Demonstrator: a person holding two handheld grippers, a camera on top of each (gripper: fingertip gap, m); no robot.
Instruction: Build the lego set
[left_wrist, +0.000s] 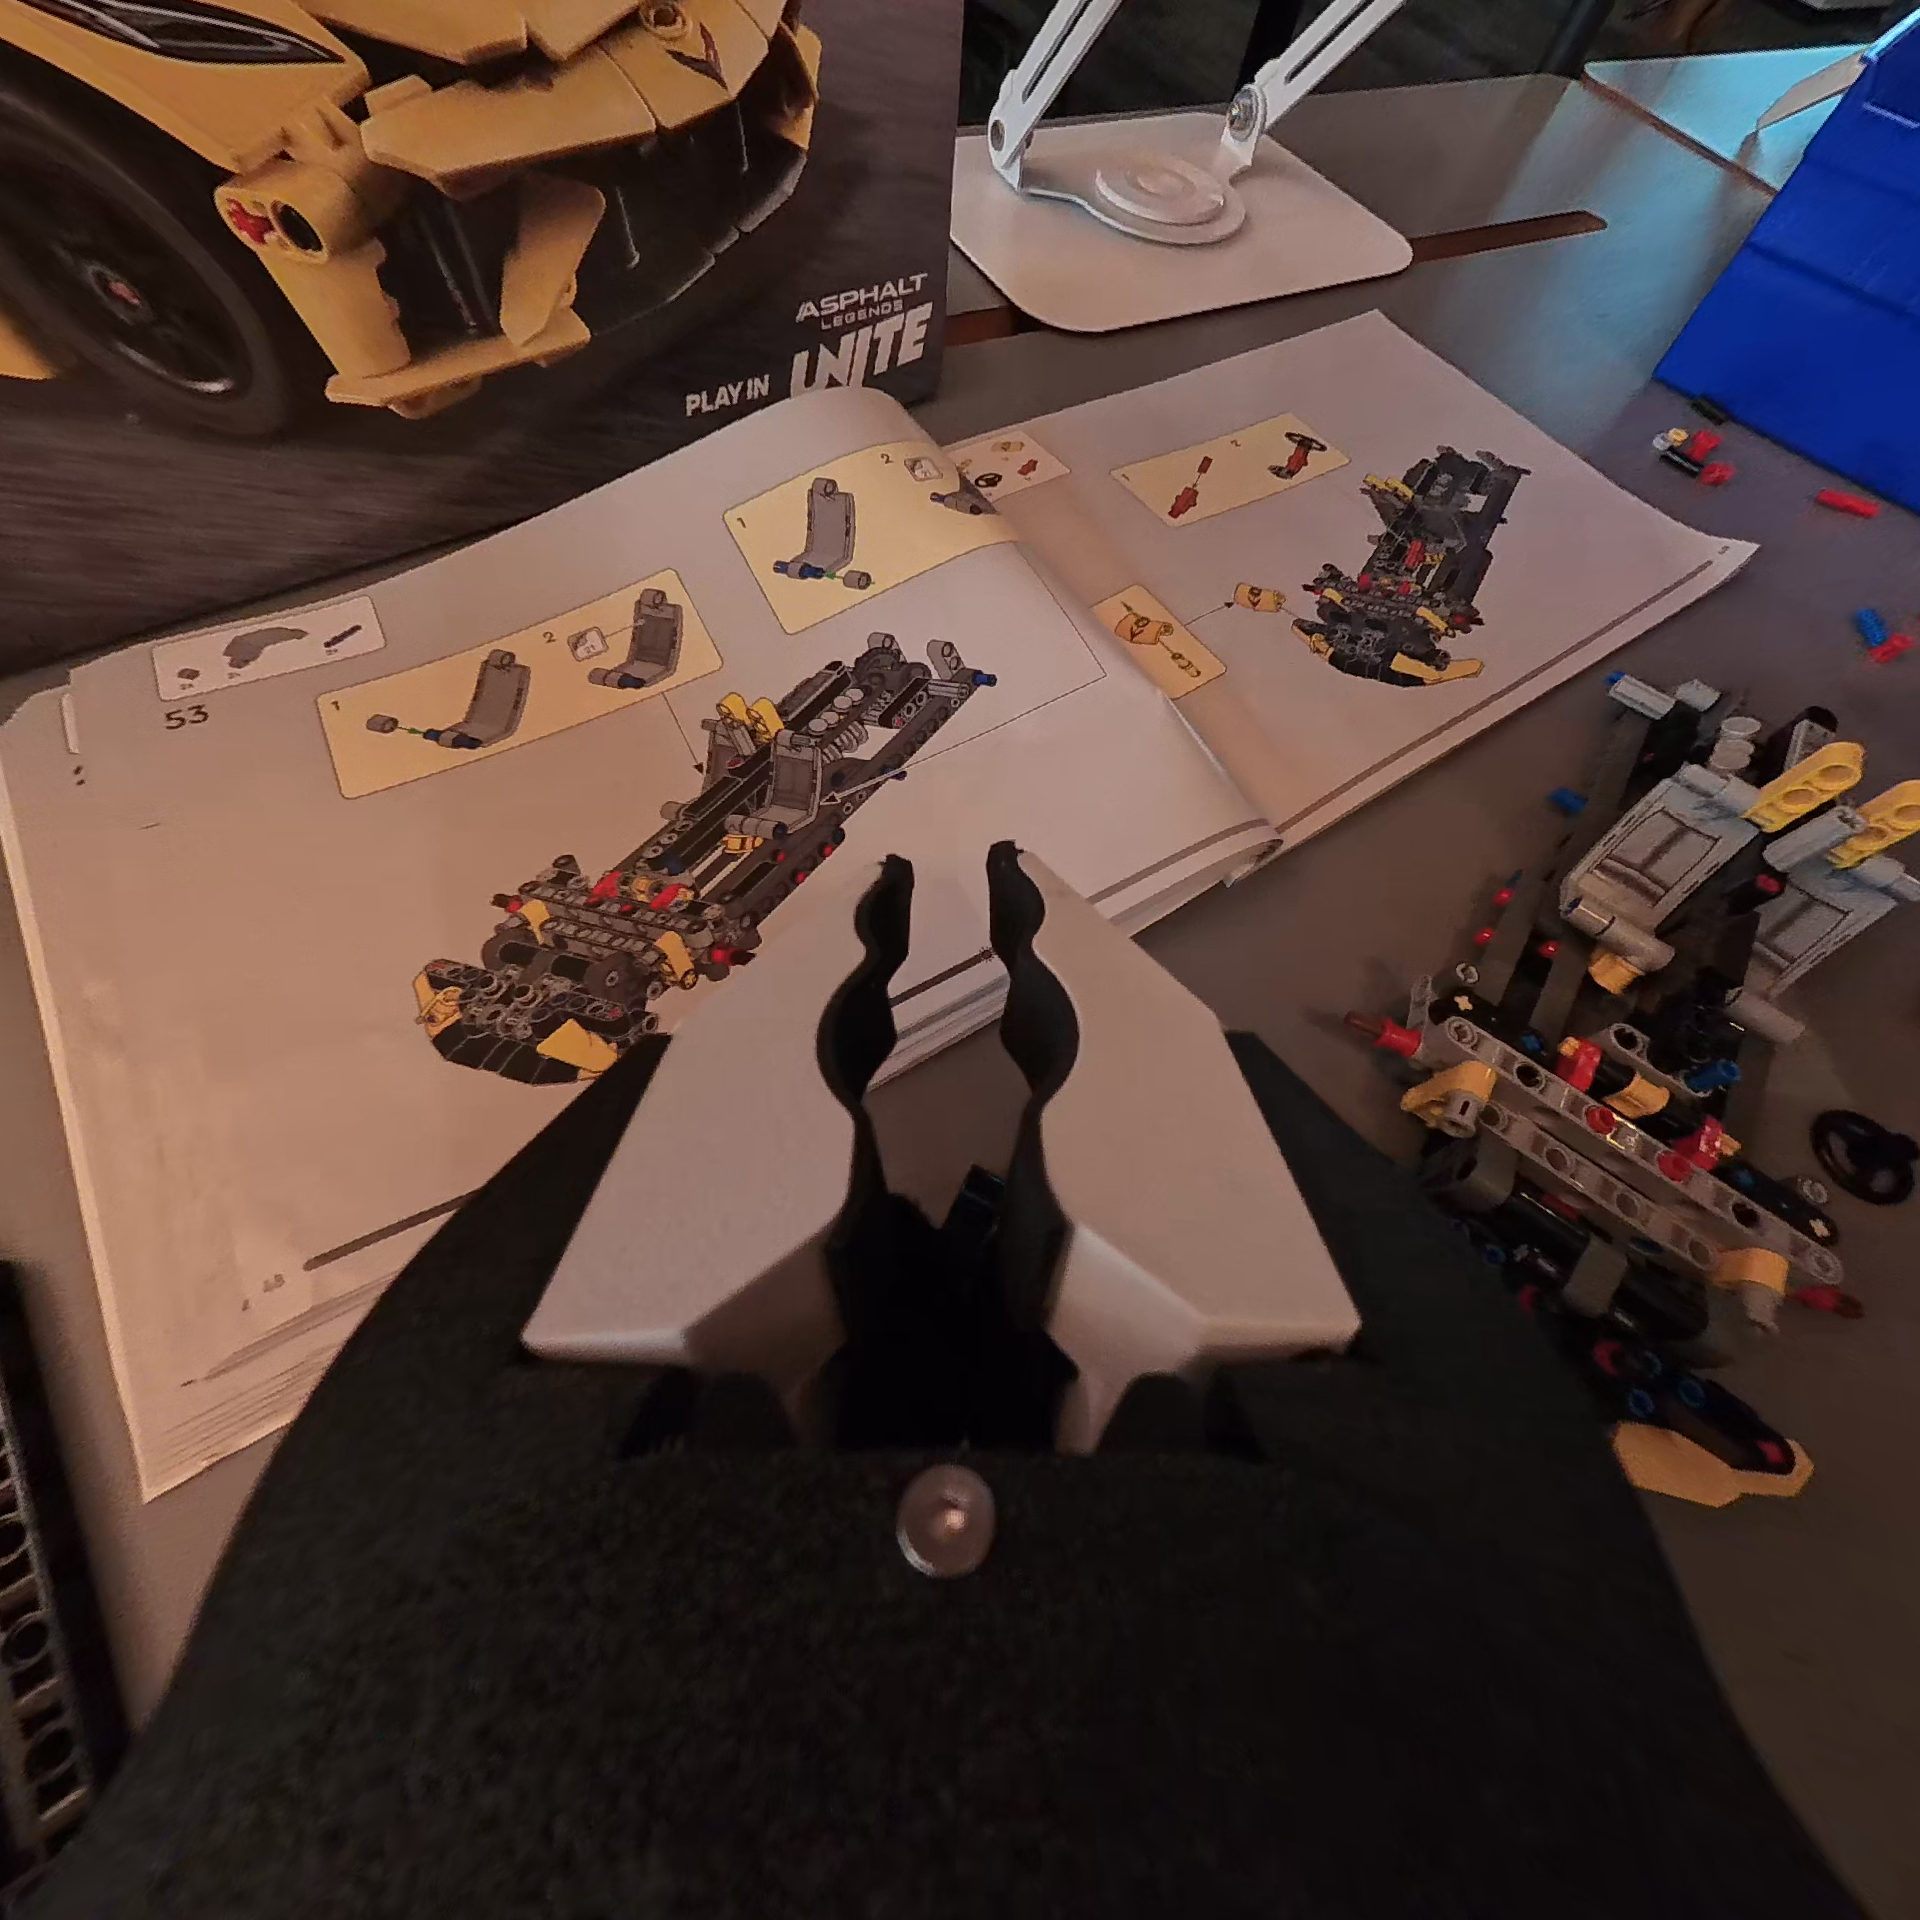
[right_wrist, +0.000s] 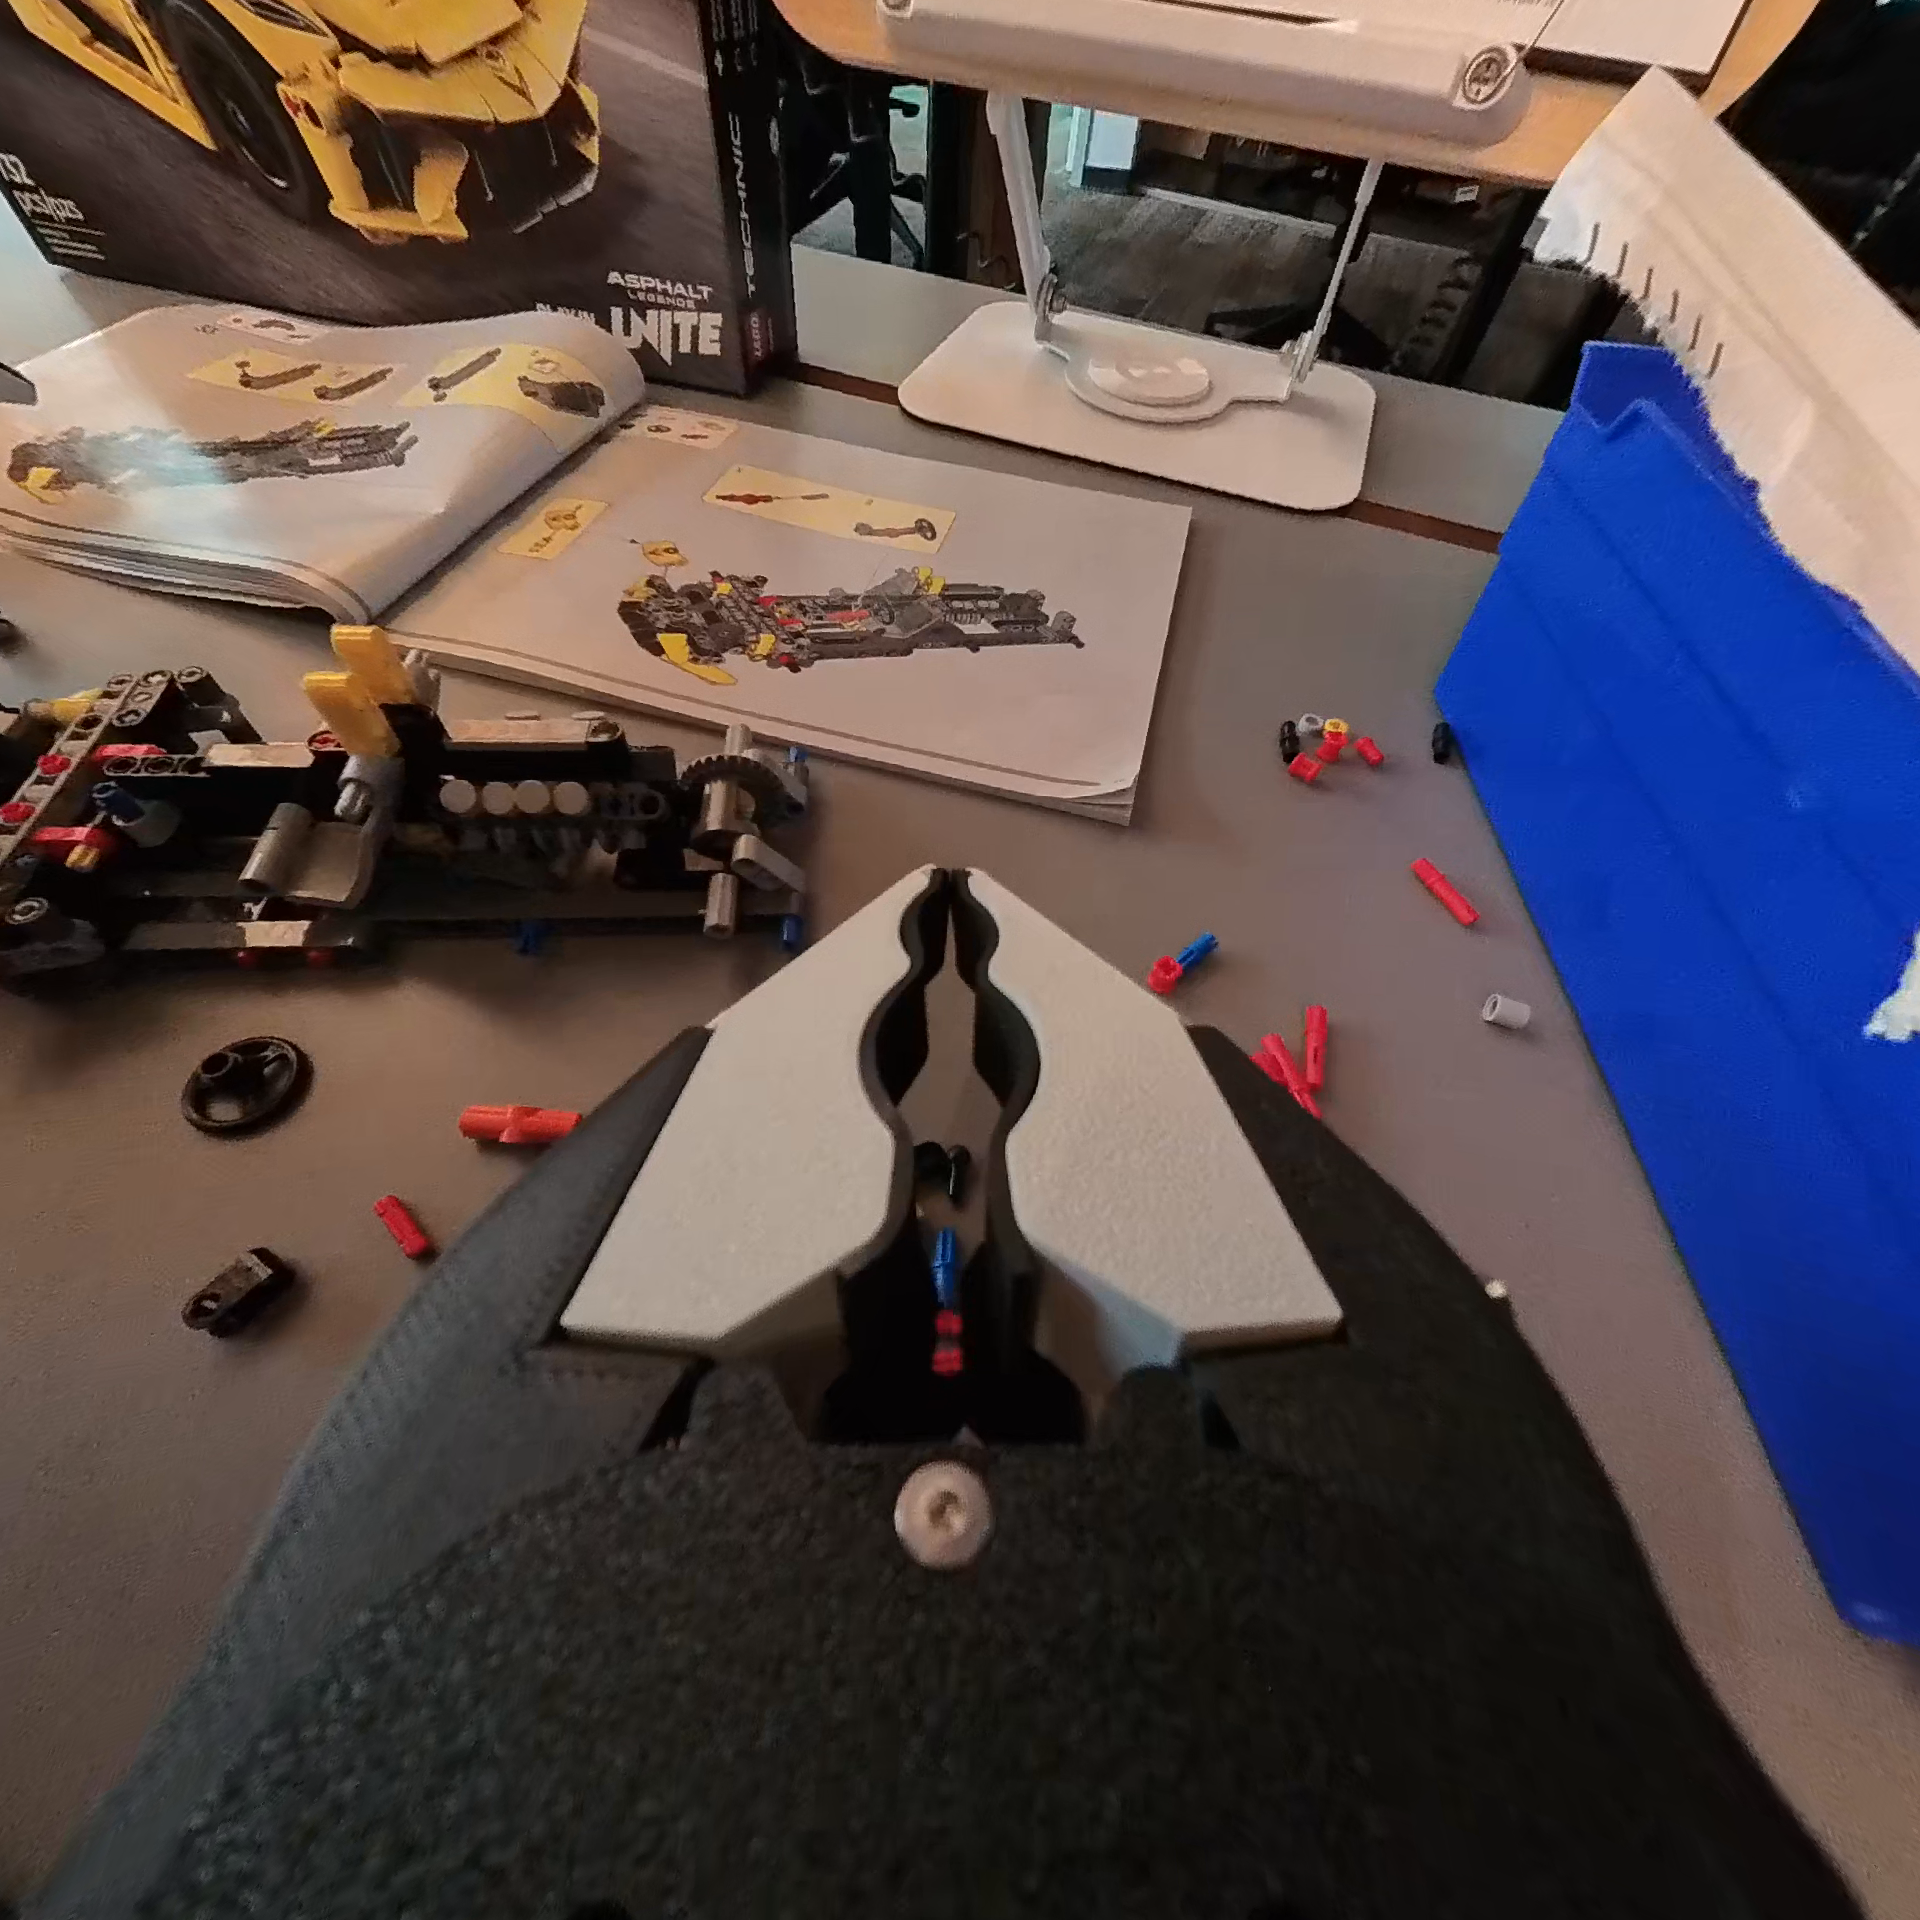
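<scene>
A grey worktop carries the half-built car chassis beside the open instruction booklet. Left tongs slightly spread, empty; right tongs pressed together, empty. The chassis looks light, rigid but snap-fragile; grip its long side beams

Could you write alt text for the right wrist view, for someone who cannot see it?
A hand-held gripper, its grey fingers closed together and holding nothing, hovers over a grey table beside a half-built toy car chassis. Small red and blue pins lie scattered around; an open instruction booklet, the set's box and a blue bin sit behind.
</scene>
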